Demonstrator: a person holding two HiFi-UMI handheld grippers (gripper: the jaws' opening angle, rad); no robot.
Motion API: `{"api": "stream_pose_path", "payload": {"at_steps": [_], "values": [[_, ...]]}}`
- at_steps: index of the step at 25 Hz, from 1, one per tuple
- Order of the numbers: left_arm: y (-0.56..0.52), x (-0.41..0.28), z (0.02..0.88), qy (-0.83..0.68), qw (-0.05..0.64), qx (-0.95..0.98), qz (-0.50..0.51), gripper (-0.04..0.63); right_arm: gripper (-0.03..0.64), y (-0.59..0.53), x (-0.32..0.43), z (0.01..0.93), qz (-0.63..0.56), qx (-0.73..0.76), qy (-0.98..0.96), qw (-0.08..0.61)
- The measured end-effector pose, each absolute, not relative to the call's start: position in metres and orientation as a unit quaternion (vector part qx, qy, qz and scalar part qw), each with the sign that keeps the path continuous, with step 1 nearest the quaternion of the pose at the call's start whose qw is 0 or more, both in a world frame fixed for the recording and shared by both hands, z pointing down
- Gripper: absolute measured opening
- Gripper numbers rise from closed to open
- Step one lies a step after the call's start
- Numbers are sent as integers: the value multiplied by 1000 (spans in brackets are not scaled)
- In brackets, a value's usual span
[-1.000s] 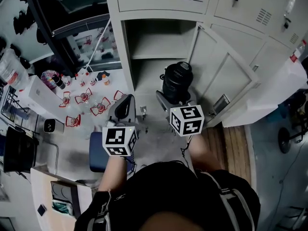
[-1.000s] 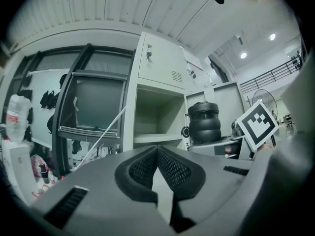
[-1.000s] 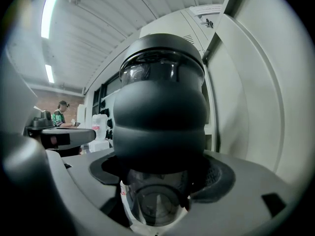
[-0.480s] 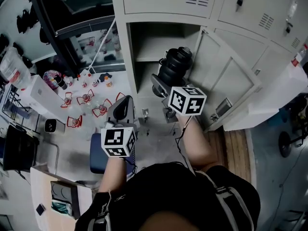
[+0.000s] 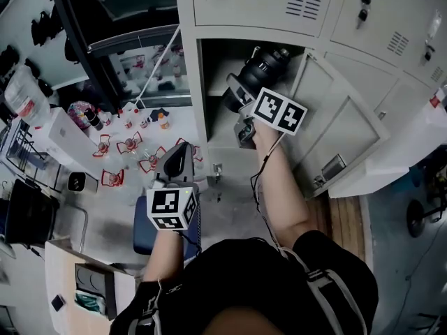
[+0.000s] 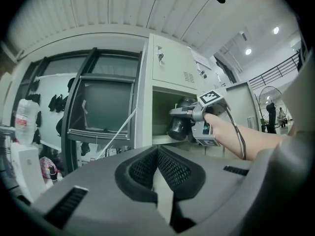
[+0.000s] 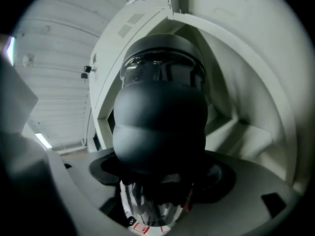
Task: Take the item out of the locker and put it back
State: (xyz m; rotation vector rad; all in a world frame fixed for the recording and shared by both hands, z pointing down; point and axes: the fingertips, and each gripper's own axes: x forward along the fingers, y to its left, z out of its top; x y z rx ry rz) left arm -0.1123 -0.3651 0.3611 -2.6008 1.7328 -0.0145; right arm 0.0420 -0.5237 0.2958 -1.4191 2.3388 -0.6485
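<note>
A black bottle (image 5: pixel 262 72) with a rounded body and a dark lid lies tilted at the mouth of the open locker (image 5: pixel 209 117), at the height of its inner shelf (image 6: pixel 160 139). My right gripper (image 5: pixel 244 96) is shut on the black bottle, which fills the right gripper view (image 7: pixel 160 117) with the locker's pale inside behind it. In the left gripper view the bottle (image 6: pixel 178 127) and the right gripper show in front of the compartment. My left gripper (image 5: pixel 178 160) hangs low before the locker, shut, with nothing between its jaws (image 6: pixel 160 181).
The locker's door (image 5: pixel 342 131) stands swung open to the right. On the floor to the left are several small bottles and red-edged markers (image 5: pixel 129 145), a white box (image 5: pixel 63 135) and a blue seat (image 5: pixel 143 225). A cardboard box (image 5: pixel 77 278) sits at bottom left.
My right gripper has risen and gone forward with the black bottle, from in front of the locker's lower part up to the shelf opening. The left gripper has stayed put.
</note>
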Motion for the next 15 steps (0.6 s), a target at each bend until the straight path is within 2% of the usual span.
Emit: {"api": "stream_pose_path", "payload": {"at_steps": [8, 15], "values": [[-380, -133, 358, 570, 13, -822, -6, 12, 410, -575, 50, 277, -212, -528, 808, 152], [-387, -139, 359, 575, 11, -818, -7, 12, 407, -610, 56, 273, -120, -606, 784, 55]]}}
